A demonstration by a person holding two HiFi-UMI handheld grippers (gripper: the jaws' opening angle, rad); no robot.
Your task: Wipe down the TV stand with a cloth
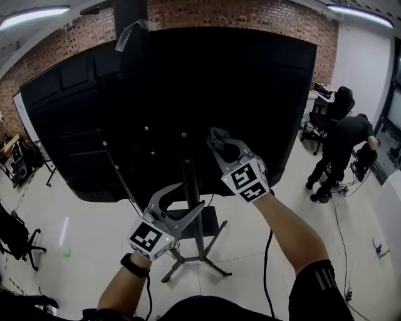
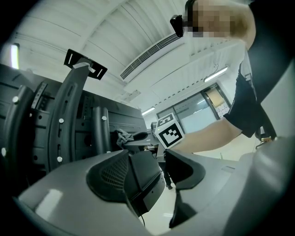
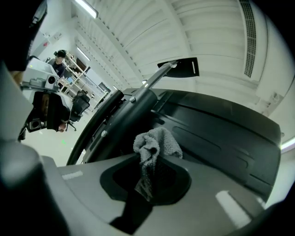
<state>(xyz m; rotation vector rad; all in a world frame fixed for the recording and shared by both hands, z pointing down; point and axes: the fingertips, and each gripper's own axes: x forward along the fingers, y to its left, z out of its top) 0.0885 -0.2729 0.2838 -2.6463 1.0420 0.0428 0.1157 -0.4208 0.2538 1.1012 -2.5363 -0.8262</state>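
A room with a brick wall [image 1: 238, 12] and a pale floor [image 1: 94, 219] lies behind a big black TV [image 1: 188, 81], seen from the back on its TV stand [image 1: 191, 182], a dark pole on splayed feet. Far off at the right a person [image 1: 341, 147] bends over some gear.

The right gripper [image 1: 220, 145] is held out level at the end of a bare forearm that reaches up from the lower right, with a dark striped sleeve at the upper arm. Its fingers are pressed together on a grey cloth [image 1: 217, 136]. In the right gripper view a crumpled bunch of the cloth [image 3: 154, 145] sticks up out of the right gripper [image 3: 148, 177]. The cloth sits in front of the TV's back, just right of the pole; whether it touches the panel cannot be told.

The left gripper [image 1: 187, 202] is lower and to the left, tilted slightly upward, on a forearm with a black wristband [image 1: 135, 264]. It is close by the pole. In the left gripper view the fingers [image 2: 145, 177] stand spread, pinching nothing, and past them the other gripper's marker cube [image 2: 168, 133] and the cloth [image 2: 122, 137] show.
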